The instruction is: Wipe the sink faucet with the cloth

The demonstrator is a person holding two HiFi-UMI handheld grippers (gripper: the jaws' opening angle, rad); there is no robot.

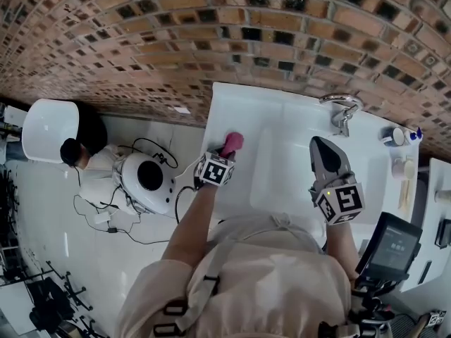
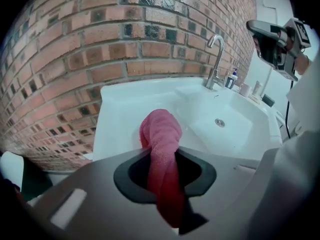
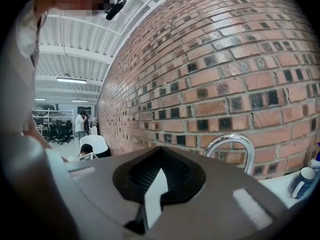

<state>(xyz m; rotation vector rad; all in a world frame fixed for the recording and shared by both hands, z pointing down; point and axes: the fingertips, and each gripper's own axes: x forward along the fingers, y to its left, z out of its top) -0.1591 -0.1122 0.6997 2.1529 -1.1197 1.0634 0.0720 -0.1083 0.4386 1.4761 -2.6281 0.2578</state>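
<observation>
A pink cloth (image 1: 232, 144) lies bunched on the white sink's (image 1: 232, 104) flat left ledge. My left gripper (image 1: 227, 151) points steeply down and is shut on it. In the left gripper view the cloth (image 2: 161, 134) is pinched between the jaws of that gripper (image 2: 163, 156). The chrome faucet (image 1: 342, 108) stands at the far right of the basin against the brick wall. My right gripper (image 1: 321, 146) hovers over the basin, near side of the faucet, shut and empty. The right gripper view looks past its jaws (image 3: 159, 160) at the faucet's arch (image 3: 235, 145).
A small bottle (image 1: 416, 134) and cups (image 1: 403, 167) stand on the sink's right ledge. A black screen device (image 1: 389, 245) sits at the lower right. On the floor to the left are a person (image 1: 74, 152), a white chair (image 1: 46, 129) and a round white machine (image 1: 144, 182).
</observation>
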